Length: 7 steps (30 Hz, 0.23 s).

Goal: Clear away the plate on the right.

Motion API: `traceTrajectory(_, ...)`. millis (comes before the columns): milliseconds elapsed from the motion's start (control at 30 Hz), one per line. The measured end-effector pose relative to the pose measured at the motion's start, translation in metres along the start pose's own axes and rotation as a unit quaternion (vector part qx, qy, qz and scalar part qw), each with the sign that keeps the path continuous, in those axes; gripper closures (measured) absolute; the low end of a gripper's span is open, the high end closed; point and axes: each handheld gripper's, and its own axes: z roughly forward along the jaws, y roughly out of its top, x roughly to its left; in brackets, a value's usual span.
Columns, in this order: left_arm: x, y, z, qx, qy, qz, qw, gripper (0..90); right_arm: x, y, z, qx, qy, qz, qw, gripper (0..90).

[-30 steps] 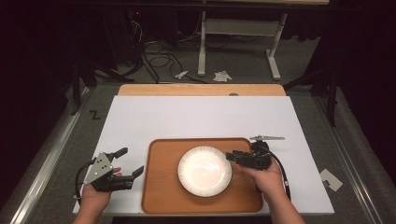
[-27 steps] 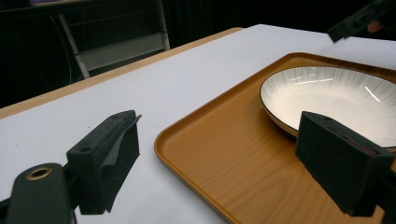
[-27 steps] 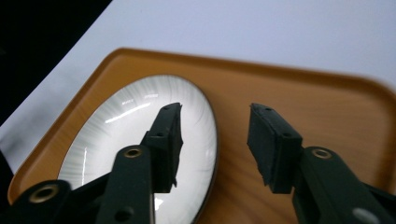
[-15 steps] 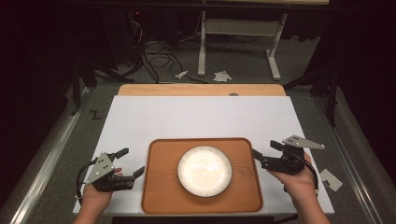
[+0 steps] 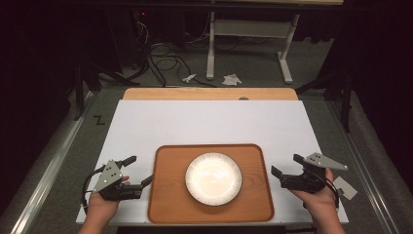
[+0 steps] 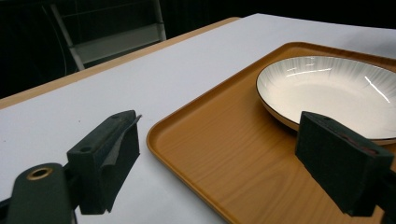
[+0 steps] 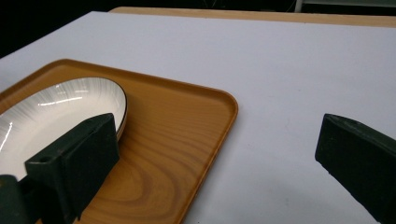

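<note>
Since a second ago the right gripper (image 5: 283,168) has drawn back from the white plate (image 5: 213,178), where its jaws sat at the plate's right rim, and now rests off the wooden tray (image 5: 165,195), just beside the tray's right edge on the white table cover (image 5: 209,122); half a second ago it was already clear of the tray and has since settled a little lower toward the near edge. The left gripper (image 5: 138,170) has kept its place beside the tray's left edge, one jaw tip reaching the tray's rim. Both sets of jaws stand wide apart and hold nothing. The plate lies flat in the middle of the tray, untouched, with bare wood all round it. The tray sits close to the near edge of the cover, so there is little room behind the hands, while the far half of the cover is open up to the wooden strip (image 5: 209,93) at the back. The left gripper view shows the tray's raised lip (image 6: 187,154) passing between its jaws, with the plate (image 6: 327,91) past the right-hand jaw; the right gripper view shows the tray's rounded corner (image 7: 229,105) and bare cover between its jaws, the plate's fine radial lines (image 7: 51,112) plain at close range.
</note>
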Motion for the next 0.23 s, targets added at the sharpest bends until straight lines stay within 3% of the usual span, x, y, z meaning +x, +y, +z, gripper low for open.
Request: traceTrajectory(233,-0.0017,0.0008,-0.0005,0.000,-0.003,0.004,1.0000,14.6,0.0006,-0.0010,-0.0011,-0.010,0.005,-0.003,0.9999,0.0)
